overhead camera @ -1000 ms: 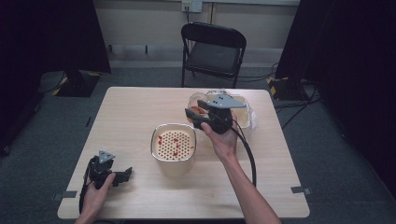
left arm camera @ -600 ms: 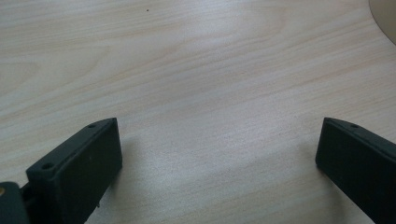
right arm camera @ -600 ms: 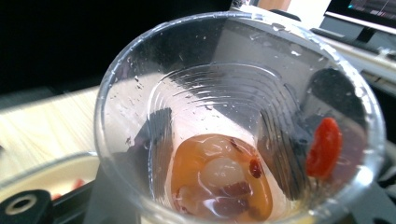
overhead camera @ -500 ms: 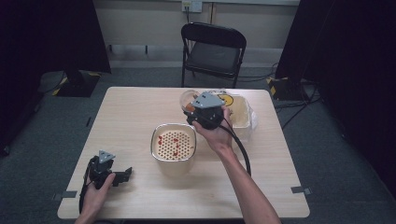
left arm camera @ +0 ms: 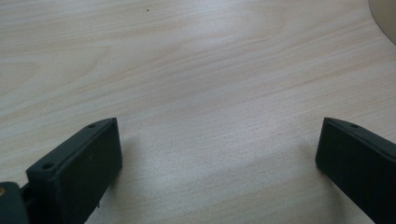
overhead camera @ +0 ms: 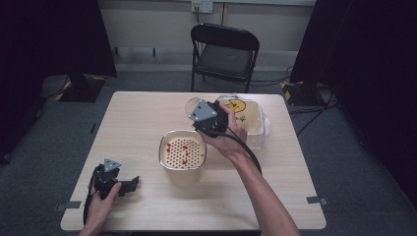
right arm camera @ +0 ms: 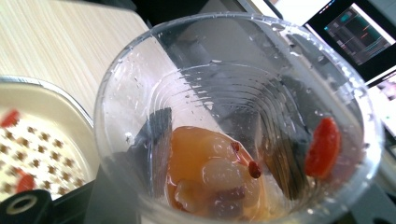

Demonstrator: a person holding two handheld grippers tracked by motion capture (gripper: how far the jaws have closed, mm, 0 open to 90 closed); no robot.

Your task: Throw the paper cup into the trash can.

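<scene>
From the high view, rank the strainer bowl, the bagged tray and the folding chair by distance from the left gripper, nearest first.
1. Strainer bowl, mid-table, up and right of the left gripper.
2. Bagged tray, on the table's far right part.
3. Folding chair, on the floor beyond the table's far edge.

Black tools point(overhead camera: 129, 184), grey triangular plates

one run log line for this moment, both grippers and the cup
left gripper: open, on table | right gripper: shut on clear cup, tilted beside strainer bowl | cup: orange pulp, red bits
</scene>
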